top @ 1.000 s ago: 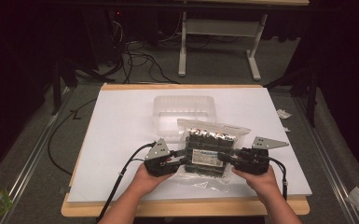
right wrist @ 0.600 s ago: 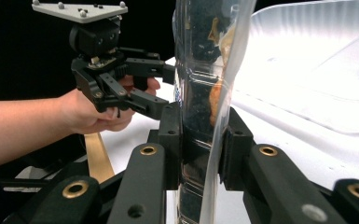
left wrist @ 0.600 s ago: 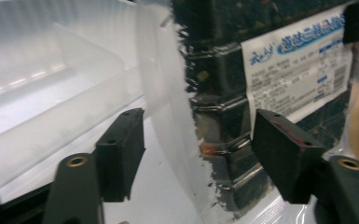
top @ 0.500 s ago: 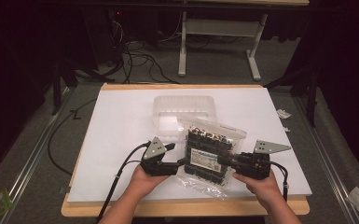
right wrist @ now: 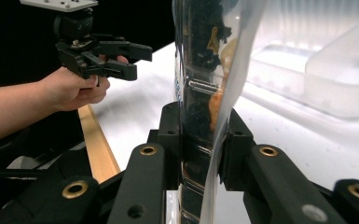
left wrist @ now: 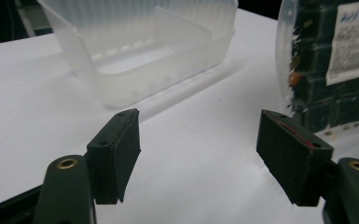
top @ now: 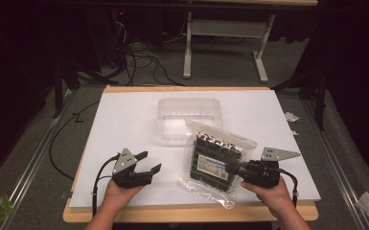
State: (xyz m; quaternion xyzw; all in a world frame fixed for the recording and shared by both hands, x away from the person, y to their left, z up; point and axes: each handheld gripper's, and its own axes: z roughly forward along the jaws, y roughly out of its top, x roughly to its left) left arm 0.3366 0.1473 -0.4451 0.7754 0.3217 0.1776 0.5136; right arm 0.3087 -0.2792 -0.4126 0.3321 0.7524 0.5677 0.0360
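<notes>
Clear bag pinched between right gripper fingers, left gripper fingers spread, apart from it

Table has a matt white paper-like top over a pale wood board showing at the near edge; far centre sits a frosted translucent plastic container, smooth, with ribbed walls. The bag on the near right is clear glossy plastic film, crinkled, with dark contents and a white paper label. Both the left gripper and right gripper are matt black plastic with brass-coloured metal rivets and a grey metal top plate.
</notes>
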